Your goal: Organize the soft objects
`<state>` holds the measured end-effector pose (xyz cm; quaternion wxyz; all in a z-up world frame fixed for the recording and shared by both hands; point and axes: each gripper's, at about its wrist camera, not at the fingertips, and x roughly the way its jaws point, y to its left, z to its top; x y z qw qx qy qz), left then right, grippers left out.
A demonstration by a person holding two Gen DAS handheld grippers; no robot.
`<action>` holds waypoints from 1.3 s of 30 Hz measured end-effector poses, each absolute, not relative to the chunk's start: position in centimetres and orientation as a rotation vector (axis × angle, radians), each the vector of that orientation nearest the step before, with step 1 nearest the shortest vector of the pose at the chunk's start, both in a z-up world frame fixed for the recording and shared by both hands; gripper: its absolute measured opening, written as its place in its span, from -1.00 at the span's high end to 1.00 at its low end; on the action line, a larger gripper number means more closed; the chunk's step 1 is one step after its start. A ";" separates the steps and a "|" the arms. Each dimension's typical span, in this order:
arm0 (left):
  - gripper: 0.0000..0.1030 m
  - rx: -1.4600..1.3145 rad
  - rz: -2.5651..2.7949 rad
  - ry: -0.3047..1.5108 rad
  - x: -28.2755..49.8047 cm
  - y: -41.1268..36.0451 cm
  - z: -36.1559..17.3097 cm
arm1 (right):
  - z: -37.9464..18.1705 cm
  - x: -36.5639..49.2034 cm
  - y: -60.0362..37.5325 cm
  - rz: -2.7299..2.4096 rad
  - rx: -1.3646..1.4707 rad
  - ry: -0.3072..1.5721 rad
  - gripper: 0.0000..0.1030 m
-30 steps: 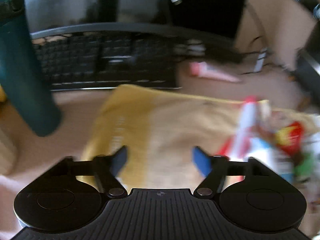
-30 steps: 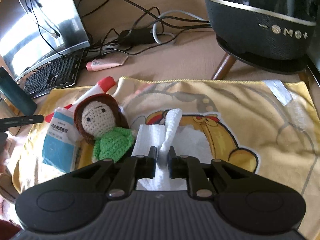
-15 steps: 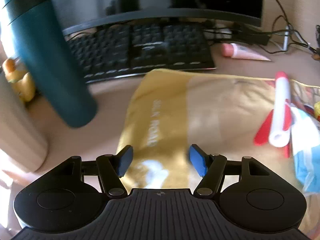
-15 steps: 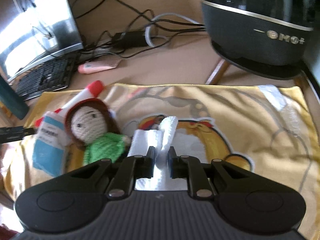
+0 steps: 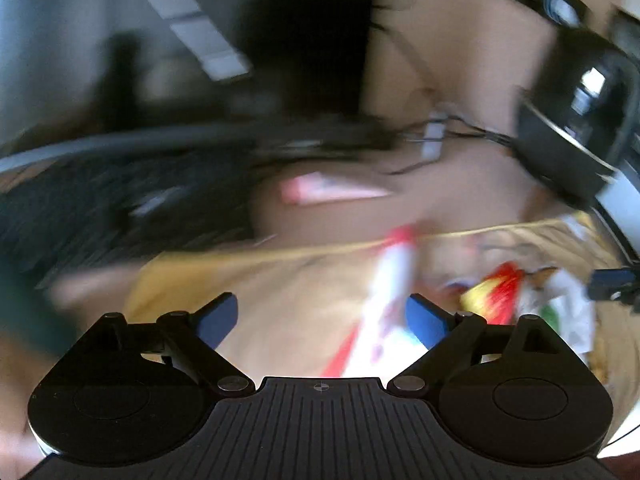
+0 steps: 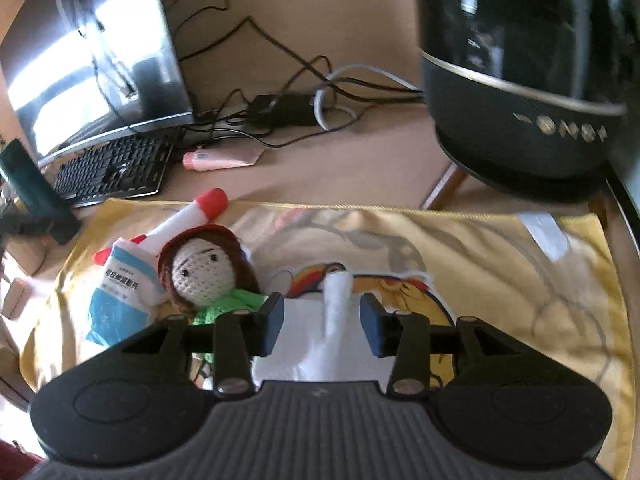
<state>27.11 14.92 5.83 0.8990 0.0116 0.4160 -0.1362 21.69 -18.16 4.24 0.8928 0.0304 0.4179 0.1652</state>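
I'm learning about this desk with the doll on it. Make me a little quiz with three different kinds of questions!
1. True or false: the crochet doll lies on the yellow towel.
2. What stands between the open fingers of the right tool? A) the white tissue B) the pink tube C) the keyboard
3. Fill in: the doll's top is ____.

Key
1. True.
2. A. The tissue's raised fold stands between the fingers, and neither pad presses on it.
3. Green.

The left tool is open too, though its view is blurry.
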 end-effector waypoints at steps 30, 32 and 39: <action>0.15 -0.198 -0.221 0.988 24.5 21.2 2.3 | 2.1 22.5 -0.1 0.662 0.010 0.982 -0.56; 0.08 -0.188 -0.232 0.978 24.8 21.2 2.7 | 1.2 22.7 1.3 0.610 -0.048 0.967 -0.55; -0.54 -0.110 -0.268 0.976 29.7 18.3 2.9 | 0.9 22.0 0.0 0.502 -0.115 0.905 -0.19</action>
